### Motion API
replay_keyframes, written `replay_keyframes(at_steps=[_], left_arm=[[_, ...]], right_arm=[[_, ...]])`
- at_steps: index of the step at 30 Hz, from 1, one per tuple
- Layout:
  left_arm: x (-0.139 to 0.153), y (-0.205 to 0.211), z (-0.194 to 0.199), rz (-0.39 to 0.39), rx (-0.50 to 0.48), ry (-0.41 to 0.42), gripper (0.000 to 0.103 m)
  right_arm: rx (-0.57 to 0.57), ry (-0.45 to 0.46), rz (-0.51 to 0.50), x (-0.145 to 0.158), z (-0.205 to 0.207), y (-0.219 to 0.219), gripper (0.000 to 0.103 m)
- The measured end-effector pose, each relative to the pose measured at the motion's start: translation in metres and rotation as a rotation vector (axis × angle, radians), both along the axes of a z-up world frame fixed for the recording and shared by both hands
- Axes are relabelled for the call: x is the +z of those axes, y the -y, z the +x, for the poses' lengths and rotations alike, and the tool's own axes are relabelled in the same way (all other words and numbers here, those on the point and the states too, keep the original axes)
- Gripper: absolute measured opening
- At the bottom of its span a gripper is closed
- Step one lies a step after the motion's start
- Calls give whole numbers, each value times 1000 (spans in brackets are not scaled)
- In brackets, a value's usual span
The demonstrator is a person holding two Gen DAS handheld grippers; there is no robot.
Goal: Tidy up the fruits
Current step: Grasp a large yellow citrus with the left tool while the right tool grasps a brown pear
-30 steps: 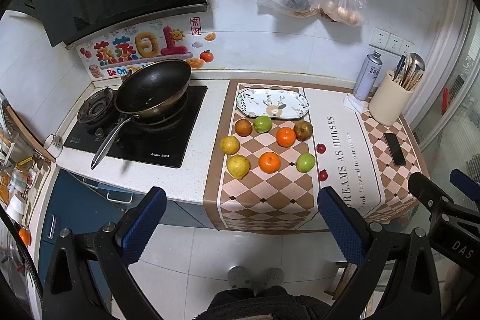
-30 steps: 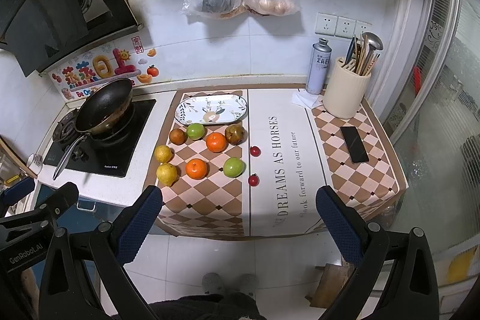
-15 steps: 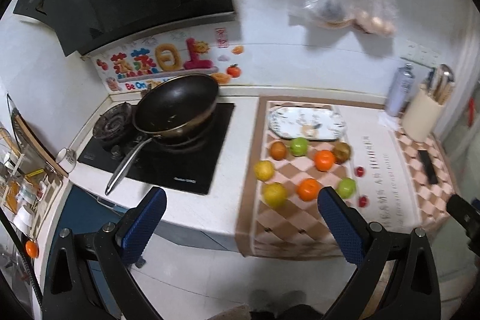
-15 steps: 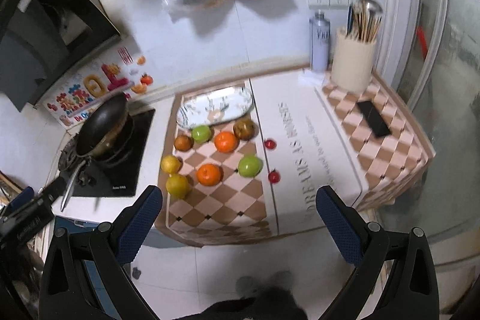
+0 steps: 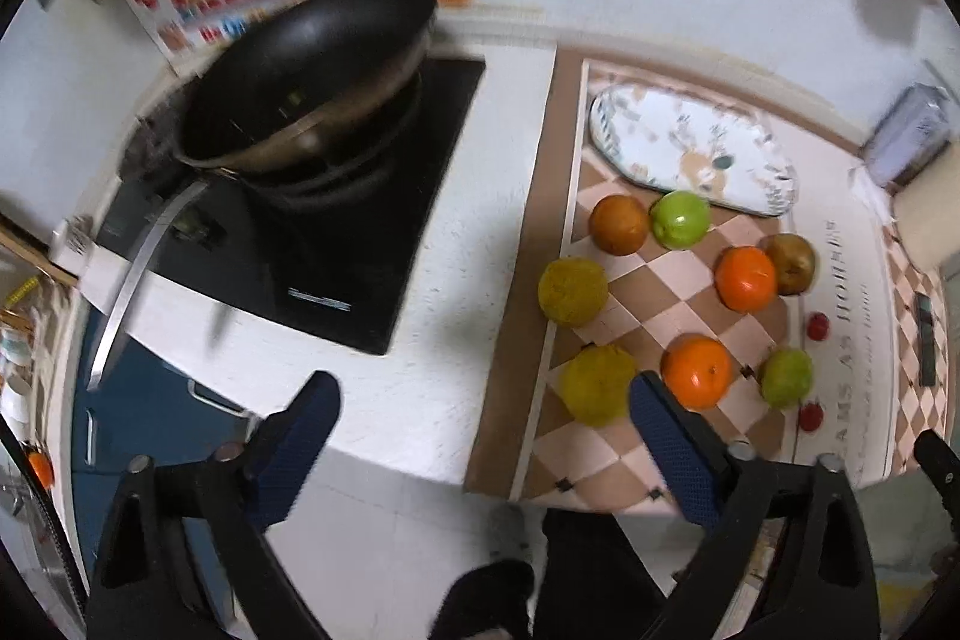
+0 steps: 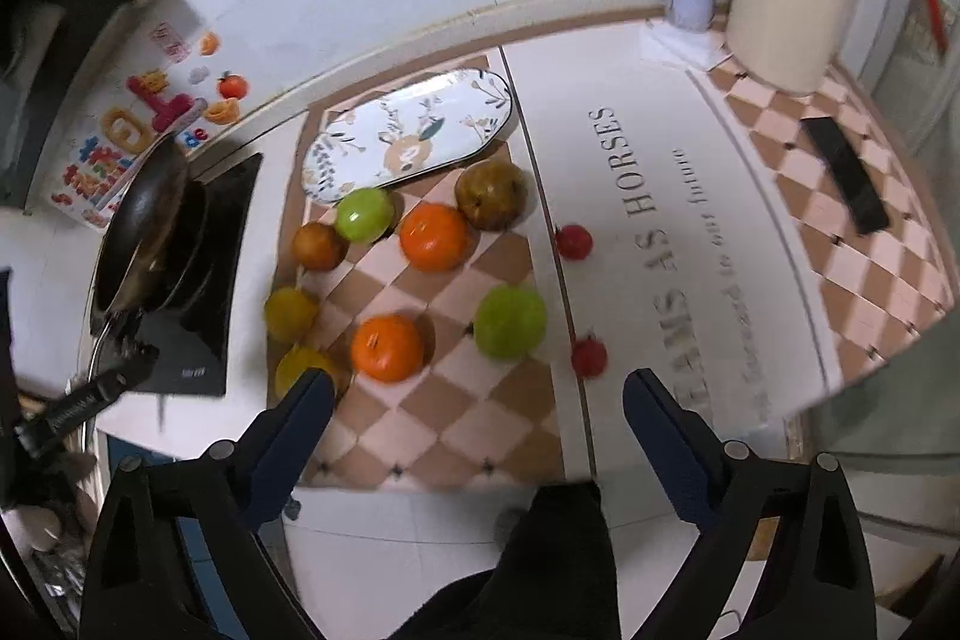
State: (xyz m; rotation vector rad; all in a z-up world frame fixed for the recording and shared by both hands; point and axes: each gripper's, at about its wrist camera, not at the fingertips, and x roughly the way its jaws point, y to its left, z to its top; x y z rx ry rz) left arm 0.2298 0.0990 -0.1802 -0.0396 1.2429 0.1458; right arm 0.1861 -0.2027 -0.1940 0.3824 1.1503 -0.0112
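Eight fruits (image 6: 432, 237) plus two small red ones (image 6: 574, 241) sit loose on the checkered mat (image 6: 480, 400), just in front of the empty plate (image 6: 360, 142) — none on it. Left gripper (image 5: 483, 403) and right gripper (image 6: 474, 394) both above the counter edge, jaws wide but just been closing slightly, nothing between them. Pan (image 5: 312, 58) on the stove to the left.
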Motion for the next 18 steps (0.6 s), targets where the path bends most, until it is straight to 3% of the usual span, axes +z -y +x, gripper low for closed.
replay_keyframes(at_steps=[2, 10, 18], left_arm=[[-22, -1, 24, -49, 13, -63, 82], [-113, 3, 99, -245, 124, -317, 82], [-159, 14, 121, -271, 144, -434, 82]], right_arm=[[-11, -25, 38, -14, 37, 9, 98], [-13, -211, 142, -93, 156, 29, 98], [-3, -319, 192, -144, 199, 15, 96]])
